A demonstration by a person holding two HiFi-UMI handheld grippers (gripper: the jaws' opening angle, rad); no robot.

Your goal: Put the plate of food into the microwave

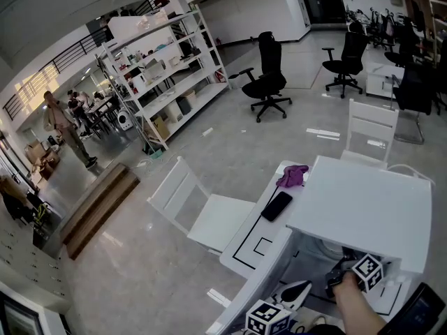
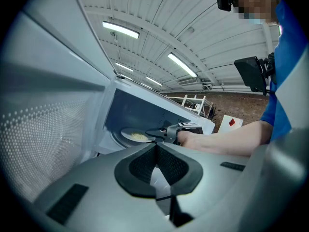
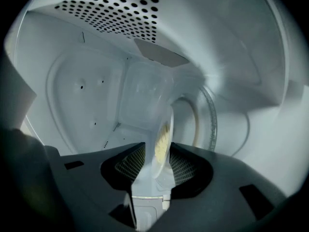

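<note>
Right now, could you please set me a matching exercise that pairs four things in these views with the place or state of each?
Things:
1. plate of food
2. phone
3. left gripper
4. black office chair

Places or states:
A. standing on the floor
B. jaws shut, outside the microwave
C. inside the microwave, between the open jaws of the right gripper
D. lying on the white table

Pairs: 1-C, 2-D, 3-B, 4-A
</note>
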